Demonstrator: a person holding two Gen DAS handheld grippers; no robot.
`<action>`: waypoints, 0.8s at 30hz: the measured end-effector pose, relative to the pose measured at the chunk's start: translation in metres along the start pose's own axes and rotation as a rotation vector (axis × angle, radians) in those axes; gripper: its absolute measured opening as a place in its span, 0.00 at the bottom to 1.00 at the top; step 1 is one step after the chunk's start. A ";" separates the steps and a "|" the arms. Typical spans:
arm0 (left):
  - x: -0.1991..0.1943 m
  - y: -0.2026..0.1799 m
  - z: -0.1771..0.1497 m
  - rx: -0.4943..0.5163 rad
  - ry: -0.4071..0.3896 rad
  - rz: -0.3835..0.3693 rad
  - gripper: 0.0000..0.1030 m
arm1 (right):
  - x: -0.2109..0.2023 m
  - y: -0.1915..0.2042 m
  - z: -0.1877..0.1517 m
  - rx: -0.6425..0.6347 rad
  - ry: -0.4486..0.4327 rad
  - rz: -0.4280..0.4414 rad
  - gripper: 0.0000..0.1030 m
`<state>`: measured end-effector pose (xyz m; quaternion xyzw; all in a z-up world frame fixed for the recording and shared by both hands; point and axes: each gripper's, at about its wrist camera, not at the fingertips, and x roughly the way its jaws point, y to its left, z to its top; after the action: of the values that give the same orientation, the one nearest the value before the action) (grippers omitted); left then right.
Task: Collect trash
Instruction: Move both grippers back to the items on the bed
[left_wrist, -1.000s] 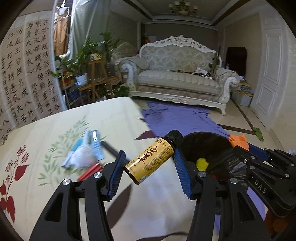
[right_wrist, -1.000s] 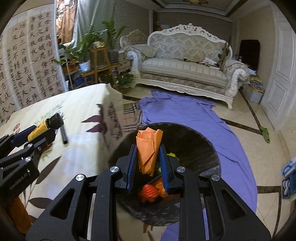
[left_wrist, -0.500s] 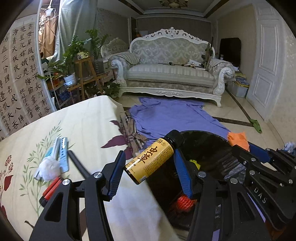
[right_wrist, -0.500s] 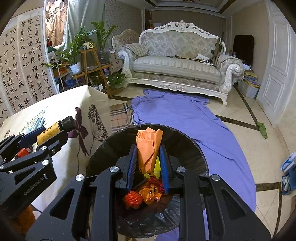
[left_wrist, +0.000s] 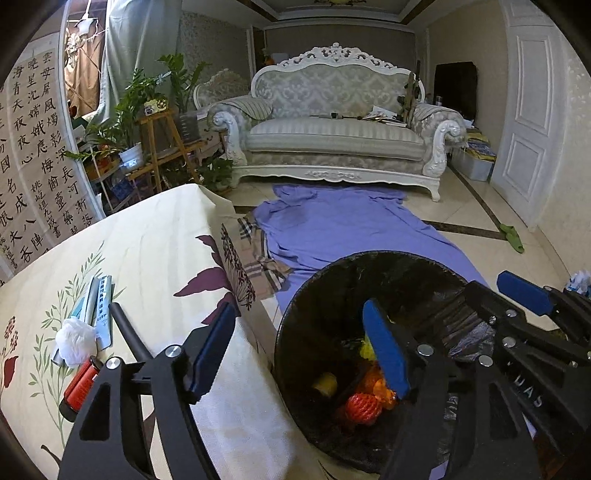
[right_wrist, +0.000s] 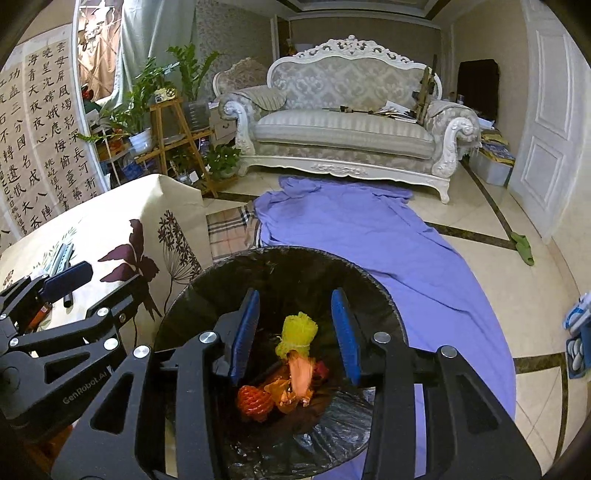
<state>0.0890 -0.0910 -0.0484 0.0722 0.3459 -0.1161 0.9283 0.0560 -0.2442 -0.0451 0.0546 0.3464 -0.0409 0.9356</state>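
A black bin lined with a black bag stands on the floor beside the table; it also shows in the right wrist view. Inside lie red and yellow net balls, orange wrappers and a yellow bottle. My left gripper is open and empty over the bin's left rim. My right gripper is open above the bin, with orange paper blurred below it in the bin. On the table lie a white wad, a red item, a black pen and blue-white packets.
The table has a cream floral cloth and its edge touches the bin's left side. A purple sheet covers the floor toward a white sofa. Plants on wooden stands sit at the left. A white door is at the right.
Both grippers have opened. The yellow bottle has left my left gripper and lies in the bin. The orange paper has left my right gripper and is down in the bin.
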 end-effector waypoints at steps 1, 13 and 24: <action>0.000 0.001 0.000 -0.002 -0.001 0.001 0.70 | 0.000 -0.001 0.001 0.002 0.000 0.000 0.39; -0.021 0.020 0.000 -0.044 -0.026 0.023 0.74 | -0.011 0.007 -0.004 0.029 0.005 0.008 0.48; -0.058 0.084 -0.019 -0.128 -0.040 0.133 0.74 | -0.018 0.071 -0.007 -0.029 0.037 0.102 0.48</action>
<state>0.0561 0.0036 -0.0200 0.0334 0.3282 -0.0334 0.9434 0.0458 -0.1724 -0.0336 0.0593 0.3608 0.0127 0.9307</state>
